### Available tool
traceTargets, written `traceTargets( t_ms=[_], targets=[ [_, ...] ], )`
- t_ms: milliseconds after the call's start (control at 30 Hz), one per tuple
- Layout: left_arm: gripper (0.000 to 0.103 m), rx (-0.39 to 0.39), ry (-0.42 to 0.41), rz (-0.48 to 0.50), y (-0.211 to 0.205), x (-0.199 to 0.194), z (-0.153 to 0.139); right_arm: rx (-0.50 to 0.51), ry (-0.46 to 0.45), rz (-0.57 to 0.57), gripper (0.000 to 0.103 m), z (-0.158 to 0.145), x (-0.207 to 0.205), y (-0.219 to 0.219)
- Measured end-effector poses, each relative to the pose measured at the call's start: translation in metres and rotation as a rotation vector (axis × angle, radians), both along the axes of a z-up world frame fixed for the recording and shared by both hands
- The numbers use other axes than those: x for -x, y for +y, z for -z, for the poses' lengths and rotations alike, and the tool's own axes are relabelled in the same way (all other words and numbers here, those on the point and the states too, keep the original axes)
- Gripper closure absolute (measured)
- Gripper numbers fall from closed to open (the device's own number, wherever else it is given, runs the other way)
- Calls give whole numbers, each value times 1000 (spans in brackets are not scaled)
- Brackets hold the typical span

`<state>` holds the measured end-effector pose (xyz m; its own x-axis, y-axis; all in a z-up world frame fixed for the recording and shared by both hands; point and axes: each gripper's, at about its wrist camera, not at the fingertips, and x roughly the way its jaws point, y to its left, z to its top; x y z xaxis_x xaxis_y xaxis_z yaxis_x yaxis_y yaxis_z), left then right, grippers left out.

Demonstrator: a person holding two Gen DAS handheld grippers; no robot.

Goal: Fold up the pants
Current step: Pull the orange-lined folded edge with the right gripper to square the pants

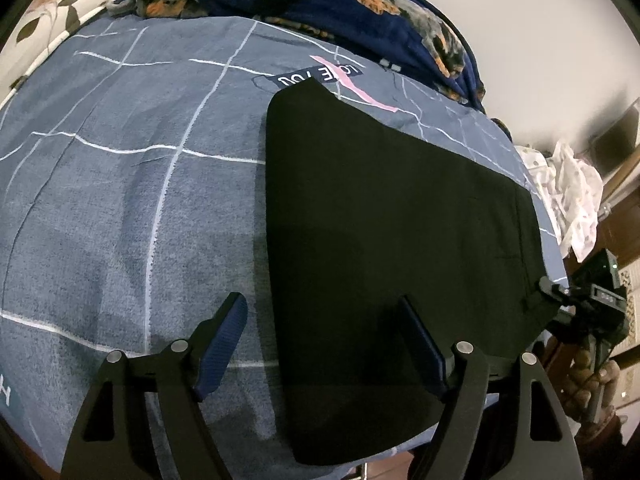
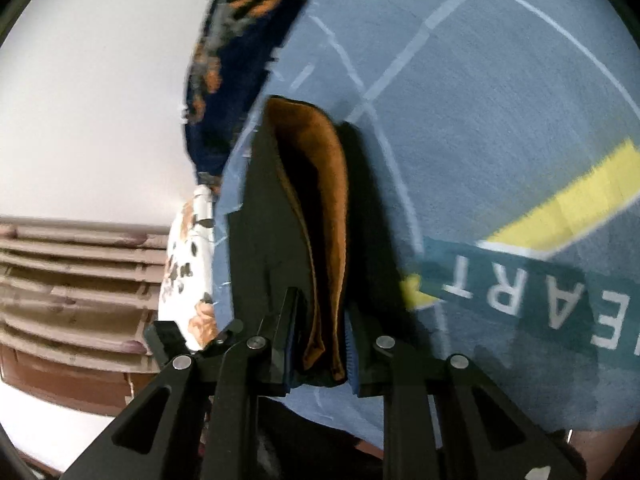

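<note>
Right tool (image 2: 320, 344) tight on pants (image 2: 316, 220); left tool (image 1: 324, 340) wide, empty.

Indoor light is moderate and even, with no glare. Both views bulge strongly, with dark vignetted corners. The left wrist view is sharp; the black pants (image 1: 384, 240) read as a near-featureless dark mass, and a soft shadow lies on the bed sheet (image 1: 120, 184) just beside their left edge. The right wrist view is motion-blurred, smearing the sheet's printed lettering and the patterned blanket (image 2: 232, 52).
</note>
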<state>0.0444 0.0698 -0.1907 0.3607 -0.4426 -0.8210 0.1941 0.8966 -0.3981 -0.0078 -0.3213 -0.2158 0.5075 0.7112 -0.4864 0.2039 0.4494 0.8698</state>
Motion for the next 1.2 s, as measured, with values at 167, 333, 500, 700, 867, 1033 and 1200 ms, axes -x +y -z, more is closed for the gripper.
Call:
traceTargets(
  t_ms=[167, 333, 500, 700, 867, 1033, 1200],
  targets=[
    [25, -11, -12, 23, -2, 1, 0, 31, 33, 8, 86, 14, 1, -5],
    [25, -25, -42, 59, -4, 2, 0, 83, 10, -11, 82, 8, 0, -2],
    [25, -26, -57, 80, -4, 0, 1, 179, -26, -19, 77, -5, 0, 2],
    [21, -67, -75, 96, -11, 2, 1, 345, -70, -40, 74, -19, 1, 12],
    [18, -103, -84, 112, -20, 2, 1, 395, -69, -27, 58, -21, 2, 10],
    [17, -108, -84, 112, -22, 2, 1, 379, -55, -13, 48, -15, 1, 4],
    [17, -119, -87, 115, -23, 3, 2, 371, -68, -32, 48, -13, -2, 7]
  ],
)
